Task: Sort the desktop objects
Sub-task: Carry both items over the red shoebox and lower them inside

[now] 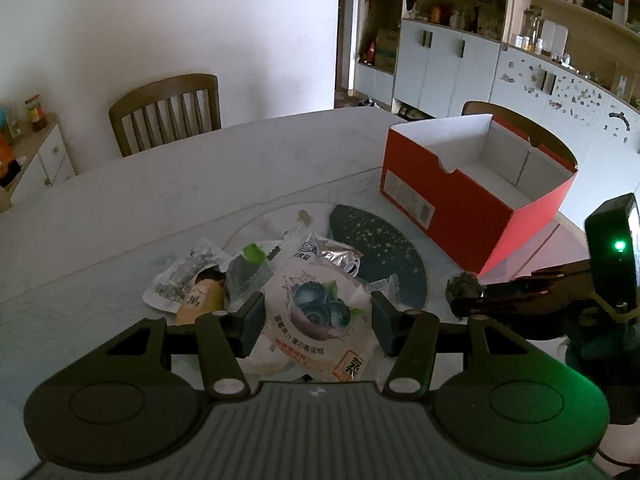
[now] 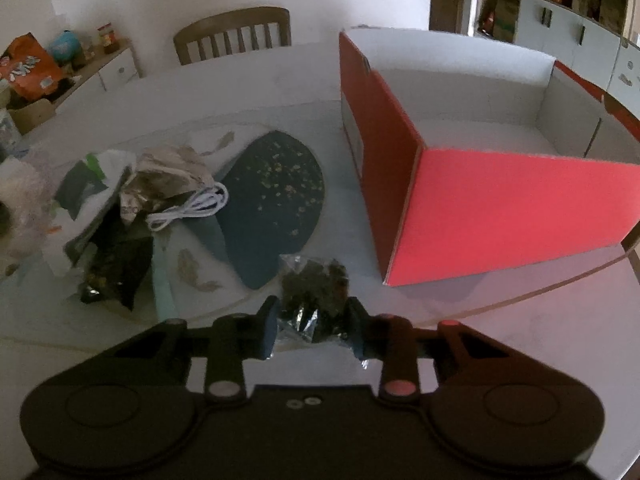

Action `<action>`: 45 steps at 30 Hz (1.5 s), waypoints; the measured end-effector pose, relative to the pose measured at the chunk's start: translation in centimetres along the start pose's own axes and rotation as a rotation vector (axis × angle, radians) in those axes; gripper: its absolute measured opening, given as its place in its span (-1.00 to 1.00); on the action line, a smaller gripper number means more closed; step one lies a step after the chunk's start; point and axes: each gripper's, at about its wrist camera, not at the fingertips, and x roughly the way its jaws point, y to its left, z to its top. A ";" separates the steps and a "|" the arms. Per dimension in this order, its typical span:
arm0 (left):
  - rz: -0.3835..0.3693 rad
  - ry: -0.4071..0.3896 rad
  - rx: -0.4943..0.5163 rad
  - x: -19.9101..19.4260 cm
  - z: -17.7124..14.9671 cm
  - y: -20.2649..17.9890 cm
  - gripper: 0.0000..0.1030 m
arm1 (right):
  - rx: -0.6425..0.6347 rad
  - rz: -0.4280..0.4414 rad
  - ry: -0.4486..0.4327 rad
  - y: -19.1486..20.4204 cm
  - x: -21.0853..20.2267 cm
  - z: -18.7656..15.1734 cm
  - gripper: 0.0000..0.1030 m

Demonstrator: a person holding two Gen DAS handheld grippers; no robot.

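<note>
Behind the pile (image 2: 120, 216), a cord (image 2: 188, 206).

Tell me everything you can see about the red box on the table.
The red box is an open cardboard carton, lidless, red outside and white inside, with nothing visible in it. A pale label shows on one end wall and a notch is cut into its rim. It sits upright on the pale table, right of the snack wrappers, apart from both grippers.

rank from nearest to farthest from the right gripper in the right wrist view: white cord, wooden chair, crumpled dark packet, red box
1. crumpled dark packet, between the right gripper fingers
2. white cord, left on the pile
3. red box, right; close call with the cord
4. wooden chair, behind the table
</note>
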 end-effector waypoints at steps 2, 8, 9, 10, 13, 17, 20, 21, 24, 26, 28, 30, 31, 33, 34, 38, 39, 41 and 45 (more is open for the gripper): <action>-0.008 -0.004 0.000 -0.2 0.2 -0.1 0.06 | -0.008 0.014 -0.006 0.1 -0.9 0.2 -0.35; -0.033 -0.030 0.017 -0.8 1.5 -0.8 0.06 | -0.016 0.054 -0.042 0.0 -5.0 1.6 -0.35; -0.038 -0.036 0.021 -0.9 1.8 -1.0 0.06 | -0.018 0.057 -0.050 0.0 -5.6 1.8 -0.35; -0.042 -0.042 0.024 -1.0 2.0 -1.2 0.06 | -0.019 0.062 -0.062 -0.1 -6.5 2.2 -0.35; -0.058 -0.063 0.033 -1.2 2.8 -1.8 0.06 | -0.021 0.067 -0.097 -0.4 -8.4 3.2 -0.35; -0.084 -0.085 0.050 -1.3 3.9 -2.9 0.06 | -0.020 0.058 -0.137 -1.0 -10.2 4.4 -0.35; -0.099 -0.097 0.063 -1.1 4.7 -3.9 0.06 | -0.012 0.055 -0.150 -1.7 -10.7 5.1 -0.35; -0.104 -0.099 0.067 -0.9 4.9 -4.2 0.06 | -0.012 0.050 -0.155 -1.9 -10.7 5.3 -0.35; -0.115 -0.106 0.075 -0.3 5.8 -5.1 0.06 | -0.014 0.040 -0.170 -2.8 -10.9 6.0 -0.35; -0.119 -0.105 0.078 0.2 6.3 -5.7 0.06 | -0.013 0.039 -0.177 -3.7 -10.9 6.5 -0.35; -0.119 -0.103 0.081 0.8 6.8 -6.4 0.06 | -0.013 0.036 -0.179 -4.6 -10.8 6.9 -0.35; -0.124 -0.098 0.085 1.6 7.5 -7.4 0.06 | -0.016 0.038 -0.175 -5.7 -10.5 7.5 -0.35; -0.125 -0.095 0.088 2.0 7.8 -7.9 0.06 | -0.019 0.039 -0.174 -6.1 -10.5 7.6 -0.35; -0.129 -0.084 0.099 2.9 8.5 -9.1 0.06 | -0.030 0.036 -0.168 -7.1 -10.1 8.1 -0.35; -0.133 -0.078 0.104 3.3 8.9 -9.7 0.06 | -0.033 0.035 -0.163 -7.7 -10.0 8.4 -0.35; -0.148 -0.051 0.132 5.3 10.4 -12.2 0.06 | -0.038 0.030 -0.147 -10.5 -9.1 9.4 -0.35; -0.150 -0.045 0.140 5.8 10.7 -12.8 0.06 | -0.038 0.029 -0.143 -11.1 -8.9 9.6 -0.35; -0.156 -0.033 0.152 6.8 11.2 -14.1 0.06 | -0.040 0.029 -0.132 -12.3 -8.4 9.9 -0.35; -0.165 -0.006 0.178 8.7 12.1 -16.3 0.06 | -0.044 0.033 -0.114 -14.6 -7.4 10.3 -0.35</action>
